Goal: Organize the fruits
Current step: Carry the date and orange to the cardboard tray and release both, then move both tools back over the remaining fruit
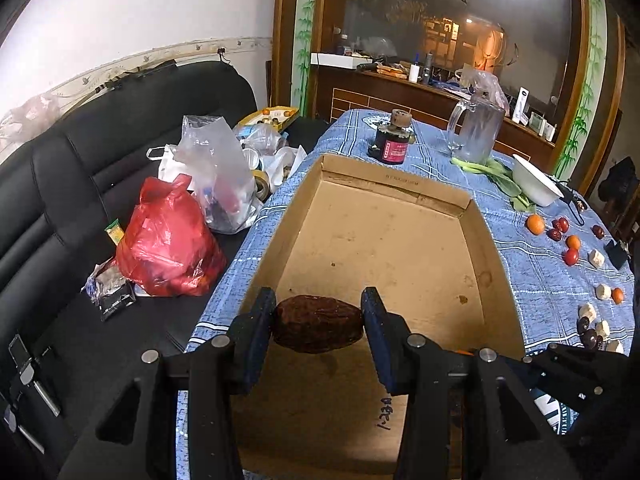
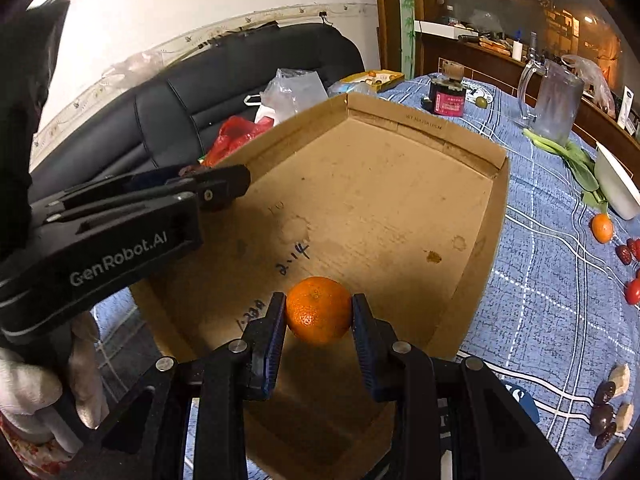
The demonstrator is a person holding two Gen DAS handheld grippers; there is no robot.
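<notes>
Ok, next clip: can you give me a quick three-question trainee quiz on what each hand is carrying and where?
1. What do the left tongs hold?
A) a brown date
B) a tomato
C) a glass jug
2. True or false: the cardboard tray already has fruit lying on its floor.
3. Fill in: the right tongs are shut on an ______.

Key: 1 A; 2 false, both fruits are held above the tray, in the tongs; 3 orange.
</notes>
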